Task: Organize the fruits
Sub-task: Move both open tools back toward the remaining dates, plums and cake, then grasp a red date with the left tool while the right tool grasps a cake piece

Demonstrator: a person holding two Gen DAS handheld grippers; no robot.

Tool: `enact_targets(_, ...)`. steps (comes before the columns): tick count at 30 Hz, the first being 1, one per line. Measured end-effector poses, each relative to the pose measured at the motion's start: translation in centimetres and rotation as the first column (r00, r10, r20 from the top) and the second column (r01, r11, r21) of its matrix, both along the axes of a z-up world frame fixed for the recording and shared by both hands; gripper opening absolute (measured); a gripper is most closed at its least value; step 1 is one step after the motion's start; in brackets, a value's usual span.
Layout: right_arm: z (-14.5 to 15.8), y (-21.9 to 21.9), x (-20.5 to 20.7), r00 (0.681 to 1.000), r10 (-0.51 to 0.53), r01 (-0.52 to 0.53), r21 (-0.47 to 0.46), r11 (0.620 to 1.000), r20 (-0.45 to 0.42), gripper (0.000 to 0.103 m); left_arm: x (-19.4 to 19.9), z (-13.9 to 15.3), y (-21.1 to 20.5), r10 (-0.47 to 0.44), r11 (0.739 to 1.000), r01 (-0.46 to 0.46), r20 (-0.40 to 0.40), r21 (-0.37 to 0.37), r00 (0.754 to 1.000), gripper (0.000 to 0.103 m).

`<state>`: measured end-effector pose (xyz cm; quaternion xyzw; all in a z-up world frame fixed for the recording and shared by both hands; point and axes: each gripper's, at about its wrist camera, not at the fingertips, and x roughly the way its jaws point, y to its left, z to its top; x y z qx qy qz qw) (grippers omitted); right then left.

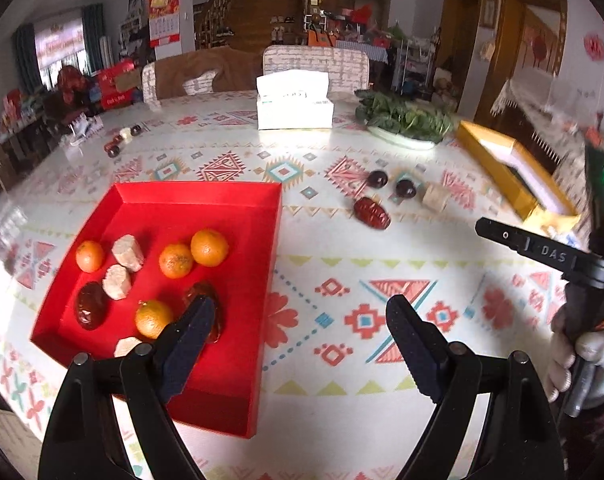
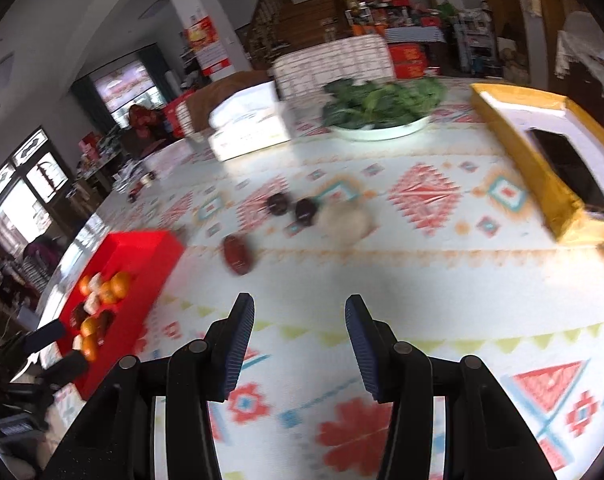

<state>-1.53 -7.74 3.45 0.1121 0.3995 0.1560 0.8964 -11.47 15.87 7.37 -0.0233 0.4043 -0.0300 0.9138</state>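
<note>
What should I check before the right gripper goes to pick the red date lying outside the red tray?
1. Right gripper jaws open and holding nothing: ok.
2. Red date lies alone, apart from the two dark plums: ok.
3. Path over the table to the date is free: ok.
4. Red tray has bare floor left: ok.
5. Left gripper open, holding nothing: ok.
6. Right view sharp enough for aiming: not ok, blurred.
</note>
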Motion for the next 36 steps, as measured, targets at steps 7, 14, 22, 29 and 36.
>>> enact_targets(7, 0.4, -3.0, 2.8, 0.997, -0.081, 0.081, 0.000, 0.997, -0.019, 0.052, 0.8, 0.2, 0.2, -0.016, 0.996, 0.017, 0.011, -0.085, 1.000, 0.087)
enact_targets(14, -0.2, -1.8, 5.9, 0.997, -0.075, 0.074, -0.028, 0.997, -0.020, 0.052, 1.8, -0.3, -0.4, -0.034, 0.993, 0.034, 0.003, -0.112, 0.999, 0.087)
enact_targets(22, -2.0, 0.2, 9.6, 0.999, -0.031, 0.029, -0.056, 0.998, -0.036, 0.052, 3.4, -0.3, -1.1, -0.039, 0.995, 0.038, -0.012, -0.097, 0.999, 0.087)
enact_targets(29, -3.0, 1.3, 10.0, 0.998, 0.020, -0.023, -0.055, 0.998, -0.056, 0.052, 5.4, -0.9, -2.4, -0.049, 0.995, 0.047, -0.028, -0.083, 0.998, 0.087)
enact_targets(36, -3.1, 1.8, 10.0, 0.997, 0.047, -0.050, -0.061, 0.997, -0.055, 0.045, 8.0, -1.8, -4.3, -0.057, 0.996, 0.054, -0.046, -0.071, 0.997, 0.087)
